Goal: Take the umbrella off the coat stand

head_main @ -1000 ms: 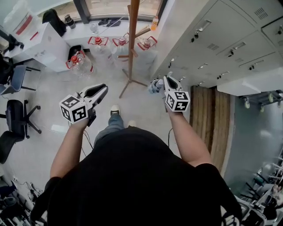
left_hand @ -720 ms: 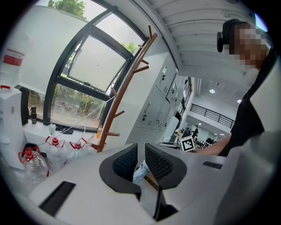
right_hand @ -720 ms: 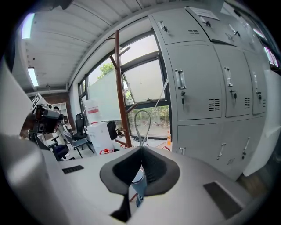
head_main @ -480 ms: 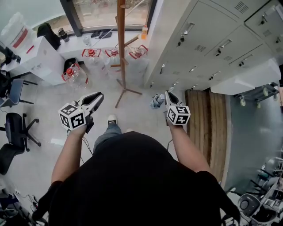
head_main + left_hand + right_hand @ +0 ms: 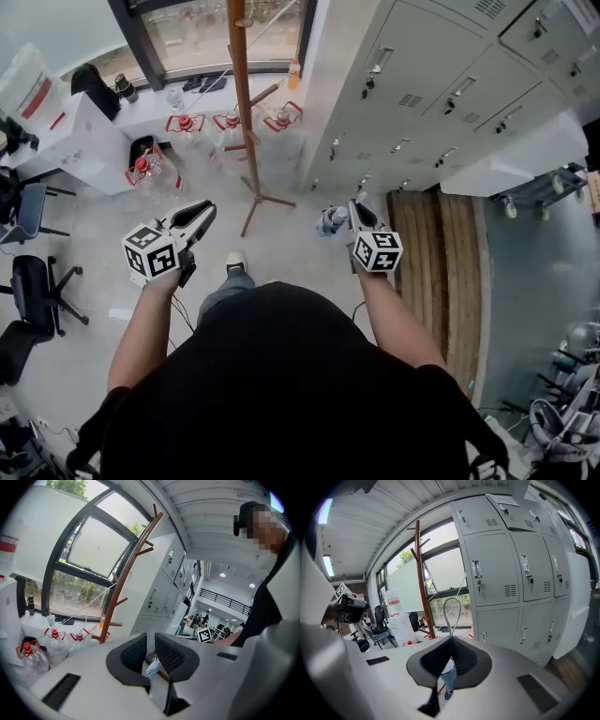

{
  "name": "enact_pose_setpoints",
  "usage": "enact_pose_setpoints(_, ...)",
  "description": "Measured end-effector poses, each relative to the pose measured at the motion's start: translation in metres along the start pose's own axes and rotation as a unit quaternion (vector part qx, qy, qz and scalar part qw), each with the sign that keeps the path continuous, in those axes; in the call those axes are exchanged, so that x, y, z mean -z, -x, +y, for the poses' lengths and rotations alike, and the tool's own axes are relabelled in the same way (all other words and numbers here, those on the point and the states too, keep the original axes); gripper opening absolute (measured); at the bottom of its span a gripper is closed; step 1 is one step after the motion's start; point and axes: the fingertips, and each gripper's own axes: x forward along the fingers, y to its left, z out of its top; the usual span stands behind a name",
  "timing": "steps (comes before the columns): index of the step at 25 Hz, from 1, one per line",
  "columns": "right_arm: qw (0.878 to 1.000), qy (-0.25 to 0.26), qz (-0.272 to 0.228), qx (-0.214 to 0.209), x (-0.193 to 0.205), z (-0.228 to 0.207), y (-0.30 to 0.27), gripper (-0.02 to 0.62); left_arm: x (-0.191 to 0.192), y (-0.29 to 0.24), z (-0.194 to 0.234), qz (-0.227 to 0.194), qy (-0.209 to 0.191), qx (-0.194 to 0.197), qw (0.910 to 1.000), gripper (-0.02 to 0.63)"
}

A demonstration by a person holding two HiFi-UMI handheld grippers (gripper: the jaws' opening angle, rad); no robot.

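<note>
**Umbrella off the stand, hanging from my right hand-held gripper**

My right hand-held gripper (image 5: 354, 208) is pressed together on the loop of the folded umbrella (image 5: 330, 221), which dangles below it. My left hand-held gripper (image 5: 203, 211) is slightly spread, with nothing between its jaws. Farther off, the wooden coat stand (image 5: 242, 103) rises between them, with water jugs (image 5: 142, 171) around it and grey lockers (image 5: 422, 94) on the right.

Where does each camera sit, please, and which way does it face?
Head view: on the head, steeply down at stand, torso, arms, left hand-held gripper, right hand-held gripper.
Left gripper view: on the left one, toward stand and window; its jaws apart.
Right gripper view: on the right one, toward lockers; jaws shut on umbrella loop.
All share the stand.
</note>
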Motion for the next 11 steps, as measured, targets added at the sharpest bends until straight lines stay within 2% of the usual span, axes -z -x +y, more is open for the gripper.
enact_pose_setpoints(11, 1.000, 0.000, 0.005, 0.001, -0.0004, -0.0022, 0.0003, 0.015, -0.0075, -0.0046, -0.0024, 0.005, -0.010, 0.008, 0.9999, 0.072)
